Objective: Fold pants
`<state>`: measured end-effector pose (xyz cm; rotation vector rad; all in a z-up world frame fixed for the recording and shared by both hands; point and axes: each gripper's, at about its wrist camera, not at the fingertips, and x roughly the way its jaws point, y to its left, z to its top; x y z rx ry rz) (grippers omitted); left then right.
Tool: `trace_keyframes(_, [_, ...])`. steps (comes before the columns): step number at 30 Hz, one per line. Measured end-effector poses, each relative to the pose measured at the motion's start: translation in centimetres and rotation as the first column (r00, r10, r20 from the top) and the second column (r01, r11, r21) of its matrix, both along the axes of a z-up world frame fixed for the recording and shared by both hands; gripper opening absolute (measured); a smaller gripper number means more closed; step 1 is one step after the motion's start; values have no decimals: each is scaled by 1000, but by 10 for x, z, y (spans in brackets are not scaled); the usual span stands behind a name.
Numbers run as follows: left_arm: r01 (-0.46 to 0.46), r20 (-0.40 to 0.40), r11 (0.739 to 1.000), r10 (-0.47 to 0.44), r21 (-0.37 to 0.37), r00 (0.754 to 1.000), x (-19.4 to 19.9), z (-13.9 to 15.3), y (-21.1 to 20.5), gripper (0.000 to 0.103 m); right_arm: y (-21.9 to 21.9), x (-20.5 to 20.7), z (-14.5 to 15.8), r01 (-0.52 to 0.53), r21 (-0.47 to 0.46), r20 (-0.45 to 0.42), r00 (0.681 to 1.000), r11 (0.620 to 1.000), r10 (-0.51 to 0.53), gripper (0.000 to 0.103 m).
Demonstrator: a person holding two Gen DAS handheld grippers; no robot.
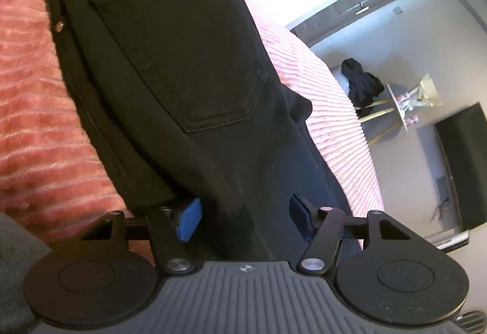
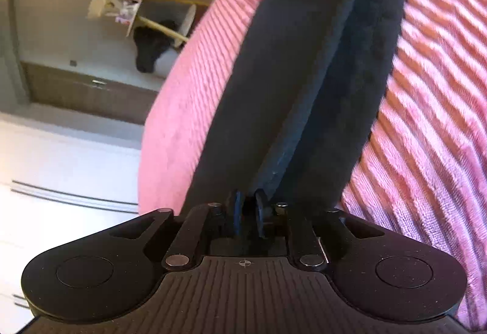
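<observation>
- Left wrist view: black pants (image 1: 170, 60) lie on a bed covered with a pink ribbed blanket (image 1: 33, 96), running from the top centre of the frame down to the bottom centre.
- A back pocket (image 1: 182, 54) faces up in the middle of the frame, and a small metal rivet (image 1: 60, 26) shows on the seam at upper left.
- The left claw (image 1: 243, 219) sits at the bottom centre with its blue pads (image 1: 189, 219) set well apart; dark cloth lies between them, and the pads do not press on it, so the claw is open.
- At the right of the frame, beyond the bed's edge, a small side table (image 1: 401, 102) with yellow legs and a dark bundle of cloth (image 1: 360, 84) stand on a pale floor.
- Right wrist view: the pants (image 2: 304, 75) stretch as a long dark band from the top centre of the frame down to the claw, over the pink blanket (image 2: 426, 108).
- The right claw (image 2: 248, 212) at the bottom centre has its pads drawn close together, pinching a fold of the pants' cloth.
- In the upper left, the same side table (image 2: 134, 11) and a wooden cabinet (image 2: 91, 93) appear past the bed's edge.
</observation>
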<state>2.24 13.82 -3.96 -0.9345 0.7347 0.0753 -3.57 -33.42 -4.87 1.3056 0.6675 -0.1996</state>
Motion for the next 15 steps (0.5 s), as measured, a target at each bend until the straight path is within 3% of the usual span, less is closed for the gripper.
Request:
trace_keyframes(2, [15,-6,999,-15,34,1000,7,-1,-3,65,4,8,-4,-21,3,-32,999,1000,21,24])
trace_keyframes(4, [36,2,999,-36,23,999,14,-5,-3,79,6,16,-7,-43,-4,-47,998,999,43,24])
trace_keyframes(5, [30,9,999,-30,15,1000,15,-5,-2,79,7,18,-7,-48,-11,-42,998,999,48,24])
trace_keyframes(6, [17,9,1000,-17,5,1000,15,-5,-1,77,8,19,-5,-51,-36,-44,998,998,49,16])
trace_keyframes(8, [-10,-3,1000,10,7,1000,11,-5,2,56,12,19,2,-64,-96,-42,997,993,60,11])
trace_keyframes(10, [-25,-21,1000,25,8,999,8,-5,3,23,18,18,11,-79,-171,-47,996,982,72,9])
trace_keyframes(12, [-24,-19,1000,24,18,1000,6,-1,1,17,23,16,23,-87,-247,-39,996,965,79,8])
trace_keyframes(15, [4,23,995,-7,103,1000,0,14,-4,12,30,12,40,-94,-333,-15,995,938,94,8])
